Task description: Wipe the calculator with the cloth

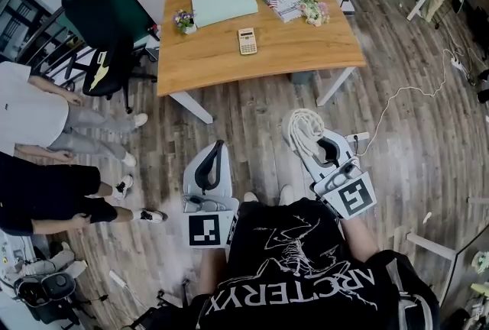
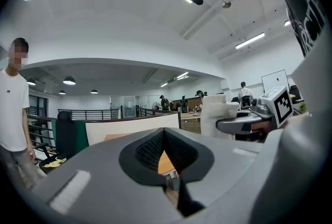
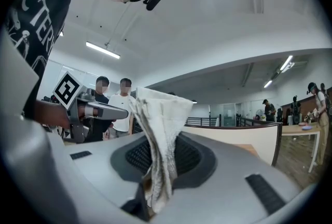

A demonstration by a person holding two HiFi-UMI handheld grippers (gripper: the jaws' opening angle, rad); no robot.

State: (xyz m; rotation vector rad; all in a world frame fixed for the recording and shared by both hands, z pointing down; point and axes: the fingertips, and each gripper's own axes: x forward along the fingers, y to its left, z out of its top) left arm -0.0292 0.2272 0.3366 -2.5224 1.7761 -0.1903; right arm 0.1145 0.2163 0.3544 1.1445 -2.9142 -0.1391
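So far: nothing wiped yet, the cloth [image 3: 162,129] is in hand but well short of the table [image 1: 221,65]
Left to do: by my reading, everything — step up to the table, lower the cloth onto the calculator [image 1: 247,40], rub across it
Calculator: flat on the table near its middle, keys up, nothing touching it
Right gripper [image 3: 158,166]: clenched on the cloth, which stands up between the jaws in a bunched fold and shows in the head view as a pale bundle at the tip
Left gripper [image 2: 165,135]: jaws closed together at the tips, nothing between them
Both grippers: held low before the person, off the table, over the floor [image 1: 252,114]
Also on the table: a mat [image 1: 223,2], a book [image 1: 281,0], flowers [image 1: 183,20] — all apart from the calculator
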